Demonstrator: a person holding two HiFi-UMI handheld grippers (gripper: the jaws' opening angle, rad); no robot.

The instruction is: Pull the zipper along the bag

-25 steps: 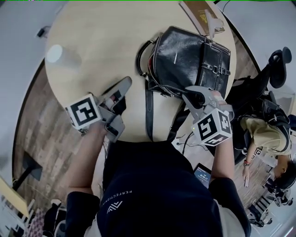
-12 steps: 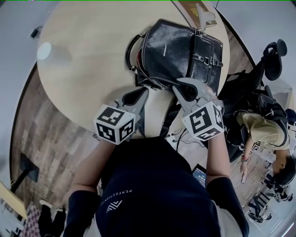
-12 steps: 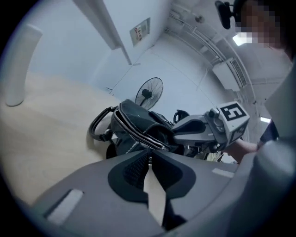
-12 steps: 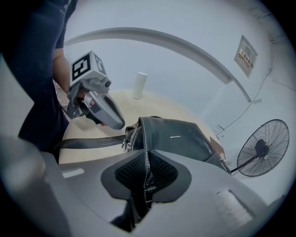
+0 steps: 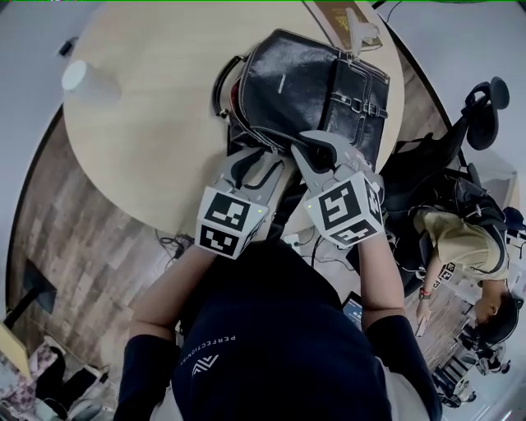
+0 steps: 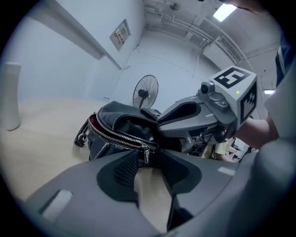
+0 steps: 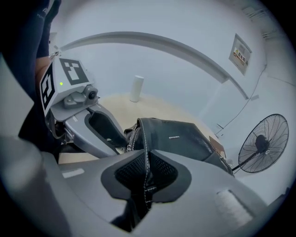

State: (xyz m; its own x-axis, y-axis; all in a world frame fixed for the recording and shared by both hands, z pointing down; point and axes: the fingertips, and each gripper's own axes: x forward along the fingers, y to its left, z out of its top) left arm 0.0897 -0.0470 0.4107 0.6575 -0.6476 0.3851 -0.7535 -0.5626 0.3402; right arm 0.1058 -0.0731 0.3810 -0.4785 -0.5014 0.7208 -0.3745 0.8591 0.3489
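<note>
A black leather bag (image 5: 304, 90) lies on the round wooden table (image 5: 148, 123), its mouth part open along a silver zipper (image 6: 118, 135). My right gripper (image 5: 316, 146) is shut on the bag's near stitched edge (image 7: 146, 139), which runs between its pads in the right gripper view. My left gripper (image 5: 255, 162) sits right beside it at the bag's near end, and its jaws are opening. The small metal zipper pull (image 6: 146, 155) hangs just ahead of the left gripper's tips. Its pads are not touching the pull.
A white cup (image 5: 82, 78) stands at the table's far left. A brown booklet (image 5: 341, 18) lies beyond the bag. The bag's strap (image 5: 220, 82) curls at its left side. An office chair (image 5: 485, 107) and a seated person (image 5: 460, 247) are to the right. A fan (image 7: 263, 143) stands behind.
My left gripper has travelled right from the table's near left edge to the bag's near end, beside the right gripper, and its jaws have spread. The right gripper has kept its hold.
</note>
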